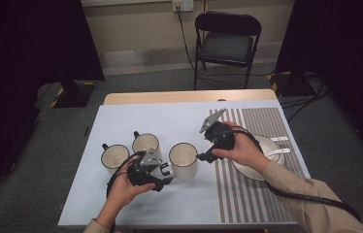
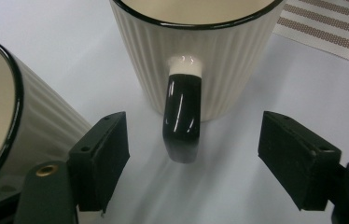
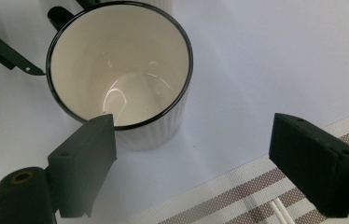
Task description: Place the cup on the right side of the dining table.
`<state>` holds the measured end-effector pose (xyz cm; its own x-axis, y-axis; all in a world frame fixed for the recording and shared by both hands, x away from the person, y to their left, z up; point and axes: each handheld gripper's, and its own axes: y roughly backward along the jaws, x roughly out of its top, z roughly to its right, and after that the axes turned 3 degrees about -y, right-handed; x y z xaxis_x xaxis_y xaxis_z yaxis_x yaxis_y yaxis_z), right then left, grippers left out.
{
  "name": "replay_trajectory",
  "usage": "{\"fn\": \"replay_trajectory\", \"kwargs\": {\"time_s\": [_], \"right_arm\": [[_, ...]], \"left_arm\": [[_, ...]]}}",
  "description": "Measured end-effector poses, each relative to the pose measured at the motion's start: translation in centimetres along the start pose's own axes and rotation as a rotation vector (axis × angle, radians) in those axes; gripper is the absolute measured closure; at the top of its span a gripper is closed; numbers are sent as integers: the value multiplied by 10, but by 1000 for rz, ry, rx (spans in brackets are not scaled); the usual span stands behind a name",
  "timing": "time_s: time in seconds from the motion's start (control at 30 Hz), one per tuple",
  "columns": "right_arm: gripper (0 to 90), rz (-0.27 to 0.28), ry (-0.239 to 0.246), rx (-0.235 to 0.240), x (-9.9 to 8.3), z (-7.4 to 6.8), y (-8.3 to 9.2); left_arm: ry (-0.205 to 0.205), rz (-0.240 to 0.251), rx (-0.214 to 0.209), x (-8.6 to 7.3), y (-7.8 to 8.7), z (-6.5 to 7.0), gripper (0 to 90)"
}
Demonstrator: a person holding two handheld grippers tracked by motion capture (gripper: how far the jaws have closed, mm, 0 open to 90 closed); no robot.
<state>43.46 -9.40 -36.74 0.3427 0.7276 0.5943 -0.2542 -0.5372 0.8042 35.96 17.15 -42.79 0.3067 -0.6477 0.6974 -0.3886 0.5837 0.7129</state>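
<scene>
Three ribbed mugs stand mid-table from above, the nearest mug (image 1: 183,160) between my left gripper (image 1: 166,172) and right gripper (image 1: 203,156); left gripper view: my wide, empty jaws flank its glossy handle (image 2: 182,120) at 12 o'clock; right gripper view: gaping, empty, mug at 10; hard, slippery, breakable ceramic, so I'd pinch the handle.

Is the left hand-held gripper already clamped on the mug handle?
No: in the left gripper view the mug handle sits between the two jaws of the left hand-held gripper, with clear gaps on both sides.

Glossy ribbed ceramic mug (image 2: 196,56); woven striped placemat (image 1: 252,184).
</scene>
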Motion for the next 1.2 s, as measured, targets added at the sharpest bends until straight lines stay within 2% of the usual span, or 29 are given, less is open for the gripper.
{"fn": "replay_trajectory", "kwargs": {"time_s": [0.23, 0.33, 0.4, 0.57, 0.7, 0.73, 0.9, 0.93, 1.1, 1.13, 1.2], "right_arm": [[144, 0, -17, 8, 5, 2, -5], [144, -4, -20, 8, 7, 3, -7], [146, 14, -31, 5, 8, 4, -7], [151, 19, -50, 11, 12, 5, -7], [169, 13, -51, 6, 14, 5, -11], [225, 18, -48, 10, 15, 4, -13], [275, 7, -59, 10, 16, 4, -17], [279, 1, -62, 3, 16, 5, -18], [325, -6, -89, -1, 17, 6, -21], [402, -20, -98, 10, 17, 8, -23], [410, -24, -106, 17, 17, 8, -24]], "left_arm": [[-5, -3, 1, -2, 0, -1, 315], [4, 11, 3, -3, 0, -2, 335], [-2, 21, 1, -3, 0, -2, 350], [-12, 25, 5, -5, 0, -1, 415], [-4, 26, 16, -6, 0, -1, 442], [-8, 24, 17, -7, 0, -2, 459], [7, 34, 0, -8, 0, -2, 521], [15, 16, 1, -8, 0, -2, 531], [29, 23, 17, -10, 0, -5, 592], [32, 18, 25, -10, 2, -6, 631], [33, 15, 21, -10, 2, -7, 659]]}}
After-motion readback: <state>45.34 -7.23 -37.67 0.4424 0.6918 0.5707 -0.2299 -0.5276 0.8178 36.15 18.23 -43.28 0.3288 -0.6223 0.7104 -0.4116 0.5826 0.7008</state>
